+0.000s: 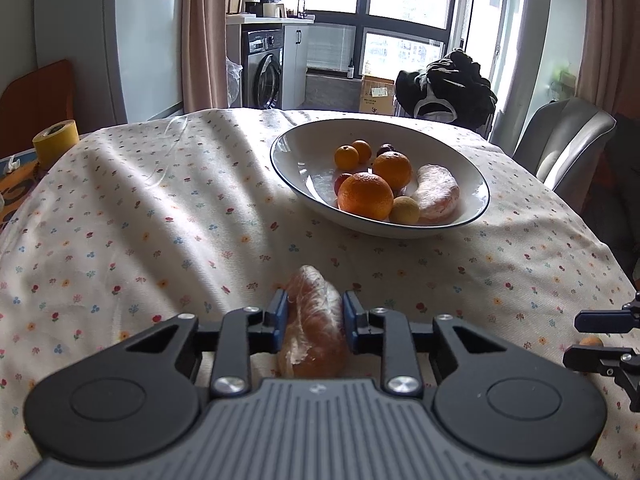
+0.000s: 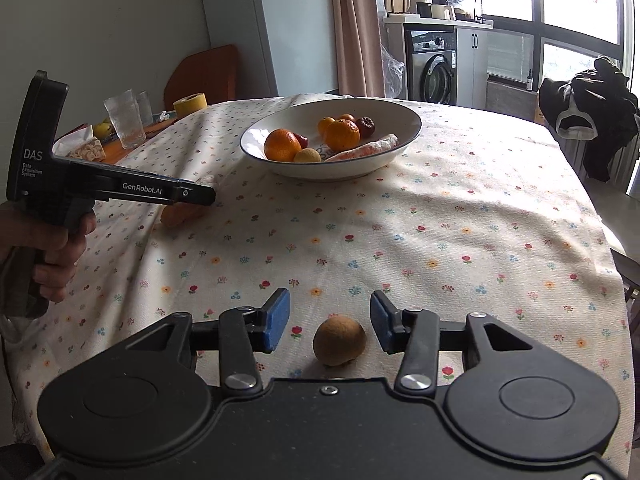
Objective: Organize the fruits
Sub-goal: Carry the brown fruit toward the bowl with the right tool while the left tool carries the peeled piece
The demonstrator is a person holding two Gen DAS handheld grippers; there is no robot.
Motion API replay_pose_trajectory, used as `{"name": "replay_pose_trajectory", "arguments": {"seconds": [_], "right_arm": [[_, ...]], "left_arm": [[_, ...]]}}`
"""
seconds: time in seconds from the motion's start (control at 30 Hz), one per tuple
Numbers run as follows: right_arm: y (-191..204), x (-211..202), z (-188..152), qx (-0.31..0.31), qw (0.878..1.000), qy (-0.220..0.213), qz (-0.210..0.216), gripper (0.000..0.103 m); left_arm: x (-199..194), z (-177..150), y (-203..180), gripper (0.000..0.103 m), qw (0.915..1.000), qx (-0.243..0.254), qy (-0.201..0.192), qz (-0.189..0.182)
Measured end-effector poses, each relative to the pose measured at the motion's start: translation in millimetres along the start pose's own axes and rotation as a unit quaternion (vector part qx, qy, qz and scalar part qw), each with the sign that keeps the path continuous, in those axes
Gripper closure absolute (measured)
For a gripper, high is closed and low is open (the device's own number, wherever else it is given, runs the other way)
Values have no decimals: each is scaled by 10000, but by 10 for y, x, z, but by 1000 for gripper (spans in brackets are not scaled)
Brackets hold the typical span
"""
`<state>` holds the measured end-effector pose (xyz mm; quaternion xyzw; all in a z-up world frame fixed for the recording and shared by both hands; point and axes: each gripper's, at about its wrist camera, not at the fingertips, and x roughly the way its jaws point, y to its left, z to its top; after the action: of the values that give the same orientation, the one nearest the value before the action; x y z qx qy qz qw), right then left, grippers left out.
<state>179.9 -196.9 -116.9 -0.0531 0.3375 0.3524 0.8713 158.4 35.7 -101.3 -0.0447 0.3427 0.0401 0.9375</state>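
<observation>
At lower centre the left gripper [image 1: 315,322] jaws clench a peeled orange citrus segment [image 1: 314,332] bound, I judge, for the white blue-rimmed bowl [image 1: 478,184], while the right gripper [image 2: 330,322] jaws stand released around a small round brown fruit [image 2: 339,341], needing closure next

"DAS", "Data Acquisition System" — left tool [image 2: 200,196] body; "GenRobot.AI" — its arm

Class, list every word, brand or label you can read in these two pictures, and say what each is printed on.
"DAS", on the left gripper's rear housing.
"Data Acquisition System", small, beneath it.
"GenRobot.AI", along its side.
Label on the cardboard box: too small to read.
Washing machine panel: too blurred.
</observation>
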Motion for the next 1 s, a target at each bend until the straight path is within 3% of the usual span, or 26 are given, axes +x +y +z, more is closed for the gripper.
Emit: {"name": "replay_pose_trajectory", "arguments": {"seconds": [0.23, 0.43, 0.67, 1.0], "right_arm": [[-58, -106, -155, 21, 9999, 7, -105, 59], [-55, -88, -143, 7, 9999, -38, -118, 78], [-44, -38, -111, -9, 9999, -109, -93, 78], [-25, 23, -50, -9, 9999, -156, 32, 78]], "left_arm": [[-73, -28, 81, 76, 9999, -126, -19, -54], [-70, -28, 72, 76, 9999, -107, -2, -54], [38, -82, -59, 66, 9995, 198, 85, 217], [80, -34, -36, 69, 9996, 48, 103, 254]]}}
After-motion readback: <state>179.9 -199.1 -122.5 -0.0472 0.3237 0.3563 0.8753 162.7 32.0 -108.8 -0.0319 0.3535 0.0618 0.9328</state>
